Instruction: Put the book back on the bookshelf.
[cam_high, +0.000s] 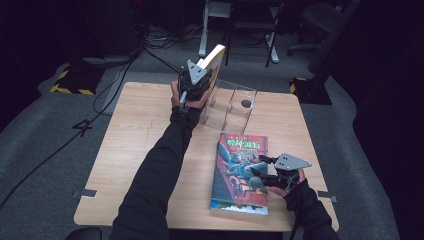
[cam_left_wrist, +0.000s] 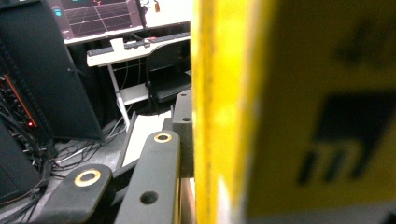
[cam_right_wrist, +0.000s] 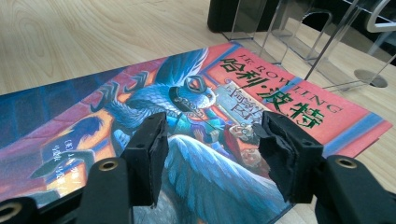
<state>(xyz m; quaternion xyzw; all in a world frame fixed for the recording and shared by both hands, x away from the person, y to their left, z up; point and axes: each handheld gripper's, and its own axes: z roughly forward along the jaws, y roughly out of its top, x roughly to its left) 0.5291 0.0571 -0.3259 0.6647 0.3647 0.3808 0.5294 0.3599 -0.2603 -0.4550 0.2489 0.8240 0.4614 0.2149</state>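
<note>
Dark floor and trailing cables ringed the wooden table (cam_high: 135, 150). Clamped between the left gripper's (cam_high: 200, 75) jaws was a yellow book (cam_high: 215, 56), held tilted in the air just above the left end of a clear rack (cam_high: 231, 106) at the table's far side. Over a red book (cam_high: 241, 172) lying flat near the front edge, the right gripper (cam_high: 260, 172) hung with its jaws parted, its pads (cam_right_wrist: 148, 156) gripping nothing.

The risk seemed to lie with the yellow book: coming down at that tilt, its lower corner could catch a divider and push the light rack along, or the book could pivot in the grip and slip out. The idle gripper's open jaws could also scuff the red cover if lowered.
</note>
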